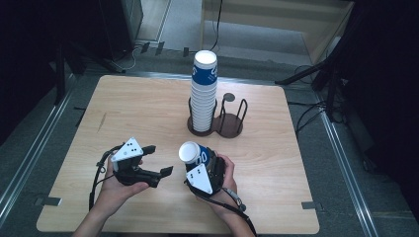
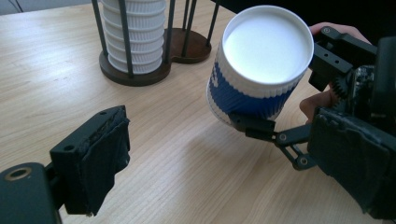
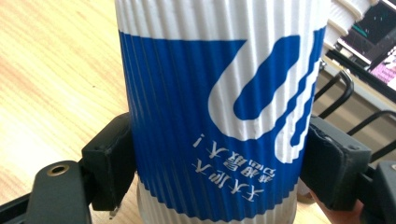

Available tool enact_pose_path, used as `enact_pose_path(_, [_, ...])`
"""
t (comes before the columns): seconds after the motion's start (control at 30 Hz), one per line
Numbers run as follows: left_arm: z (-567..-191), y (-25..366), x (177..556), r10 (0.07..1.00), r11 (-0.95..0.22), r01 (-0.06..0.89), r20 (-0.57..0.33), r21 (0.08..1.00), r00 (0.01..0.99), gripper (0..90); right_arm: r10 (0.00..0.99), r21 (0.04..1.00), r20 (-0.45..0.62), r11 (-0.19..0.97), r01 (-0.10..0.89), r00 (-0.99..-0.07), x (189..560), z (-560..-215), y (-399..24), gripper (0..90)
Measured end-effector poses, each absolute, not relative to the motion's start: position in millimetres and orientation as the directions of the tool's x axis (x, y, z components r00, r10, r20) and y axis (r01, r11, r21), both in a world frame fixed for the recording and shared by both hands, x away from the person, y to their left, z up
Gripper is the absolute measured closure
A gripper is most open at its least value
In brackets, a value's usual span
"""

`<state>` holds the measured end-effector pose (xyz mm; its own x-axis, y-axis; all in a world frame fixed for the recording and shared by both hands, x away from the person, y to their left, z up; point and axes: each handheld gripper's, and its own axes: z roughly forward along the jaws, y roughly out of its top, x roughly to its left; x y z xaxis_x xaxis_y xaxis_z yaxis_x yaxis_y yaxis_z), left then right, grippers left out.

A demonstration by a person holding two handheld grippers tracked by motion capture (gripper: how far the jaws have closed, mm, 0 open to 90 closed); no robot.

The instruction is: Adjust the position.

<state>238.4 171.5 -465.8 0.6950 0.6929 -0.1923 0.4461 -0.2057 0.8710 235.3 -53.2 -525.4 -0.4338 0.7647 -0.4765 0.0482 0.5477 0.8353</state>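
A ribbed paper cup [image 1: 190,154], white with a blue band, is held tilted above the table near its front middle. My right gripper [image 1: 201,160] is shut on it, a pad pressing each side of the blue band [image 3: 215,107]. The cup's white round end [image 2: 267,46] faces my left gripper [image 1: 158,159], which hovers just left of it. In the left gripper view my left gripper [image 2: 219,163] stands open with nothing between its jaws, and bare table lies below. A tall stack of like cups [image 1: 203,91] stands upside down in a dark wire holder [image 1: 231,127] at the back middle.
The holder's right slot [image 1: 230,121] has no cups in it. The wooden table [image 1: 138,108] ends at a front edge close under both hands. Cables and dark stands lie on the floor beyond the far edge.
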Motion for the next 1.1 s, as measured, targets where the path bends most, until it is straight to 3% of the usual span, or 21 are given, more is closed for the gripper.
enact_pose_path(0.47, [-466.8,161.1,235.0,0.669,-0.247,0.438,-0.175,0.864,0.722,11.6,0.673,0.766,-0.588,0.642,-0.040,-0.449,223.6,-535.7,-36.2,20.1])
enact_pose_path(1.1, [-471.5,151.3,234.0,0.658,-0.293,0.444,-0.158,0.847,0.736,14.2,0.605,0.725,-0.648,0.675,-0.132,-0.463,212.0,-536.4,-25.5,19.9])
